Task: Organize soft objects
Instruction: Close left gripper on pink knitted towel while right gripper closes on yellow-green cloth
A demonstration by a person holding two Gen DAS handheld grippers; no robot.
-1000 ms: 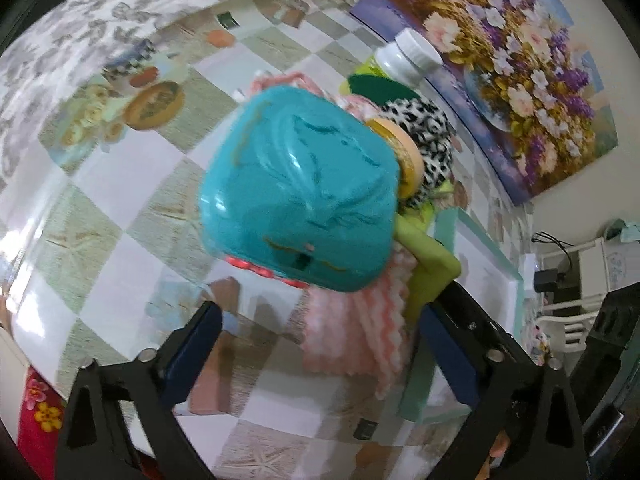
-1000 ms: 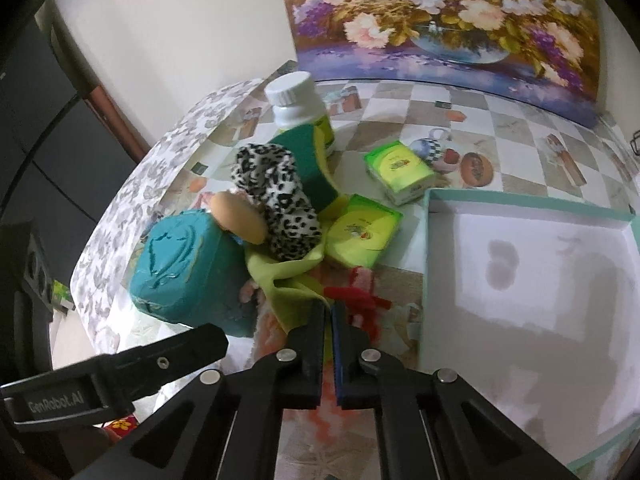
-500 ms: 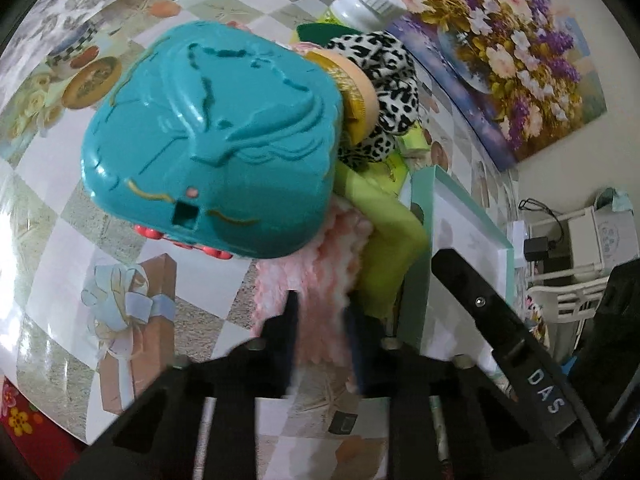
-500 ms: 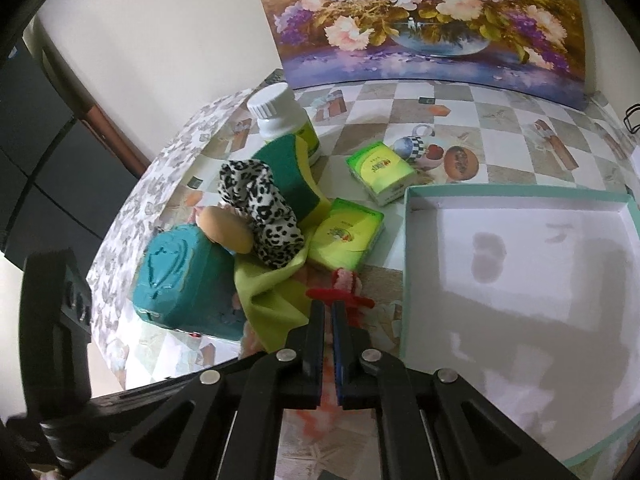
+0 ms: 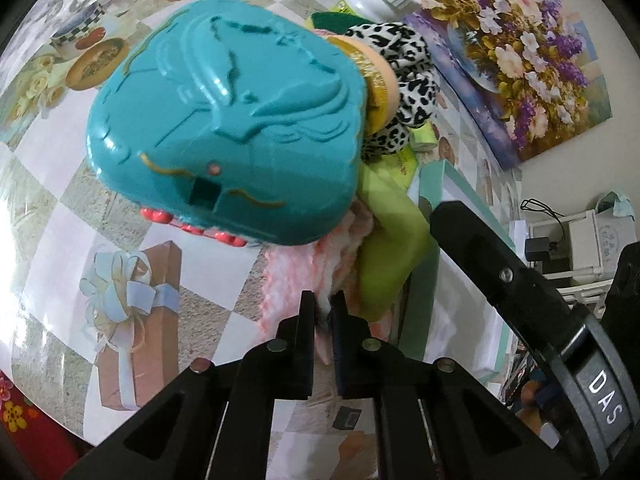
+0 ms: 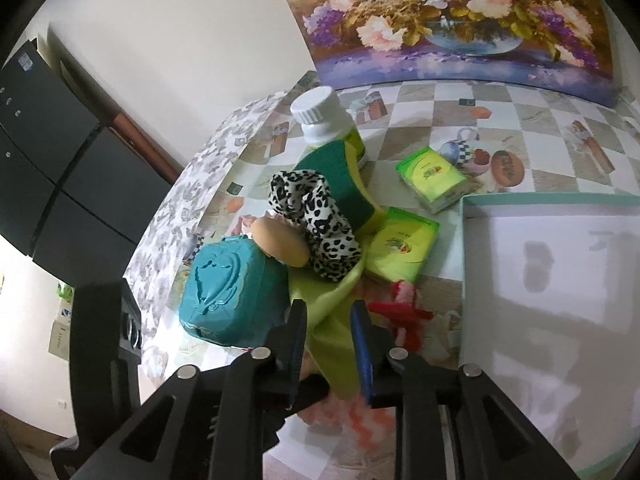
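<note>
while pinched, pink cloth (image 5: 298, 276) lengthwise ahead

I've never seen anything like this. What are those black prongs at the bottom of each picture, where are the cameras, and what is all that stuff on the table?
No robot here: a person holds a two-finger gripping tool in each hand, and a wide-angle camera on each tool looks forward along its fingers. That is why black prongs fill the bottom of both pictures.

In the left tool's picture, the left gripper is pinched shut on a fluffy pink cloth that lies partly under a teal plastic case. In the right tool's picture, the right gripper is open, its fingers either side of a lime-green cloth.

On the checkered tablecloth there is also a leopard-print scrunchie, a green and yellow sponge, a white-capped bottle, two green tissue packs, a red fuzzy item and an open white box with nothing in it.
</note>
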